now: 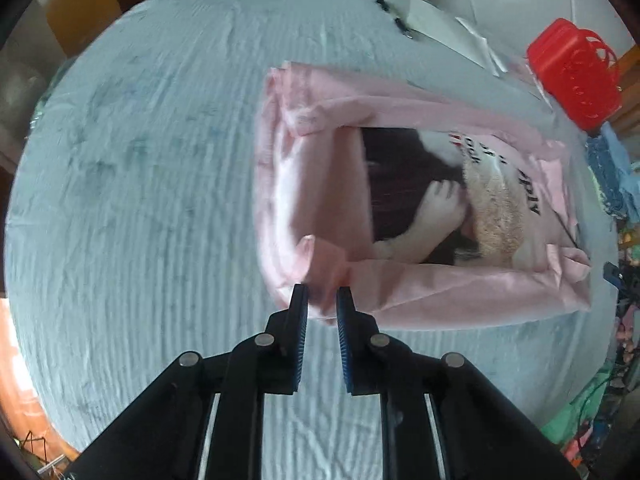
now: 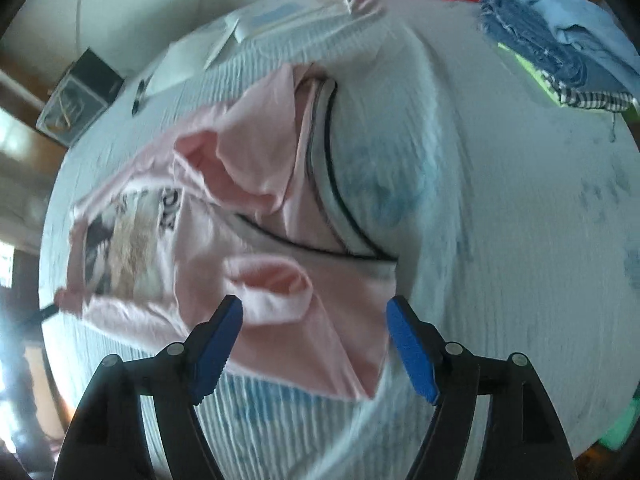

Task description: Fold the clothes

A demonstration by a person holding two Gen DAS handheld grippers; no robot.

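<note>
A pink T-shirt (image 1: 420, 292) with a printed picture lies partly folded on the pale blue sheet (image 1: 140, 200), its sides turned inward. In the left wrist view my left gripper (image 1: 322, 294) stands at the shirt's near left corner, jaws narrowly apart, with a bit of pink cloth between the fingertips. In the right wrist view the same T-shirt (image 2: 248, 160) shows its dark-trimmed collar (image 2: 332, 184) and folded sleeves. Over its near shoulder edge hovers my right gripper (image 2: 314, 308), wide open, blue pads (image 2: 412, 348) on either side of the cloth and holding nothing.
A red plastic basket (image 1: 576, 72) sits at the far right of the bed. White papers (image 1: 444, 24) and small dark clips (image 1: 402, 26) lie at the far edge. A stack of folded denim and blue clothes (image 2: 560, 48) rests beyond the shirt. A dark box (image 2: 80, 96) stands far left.
</note>
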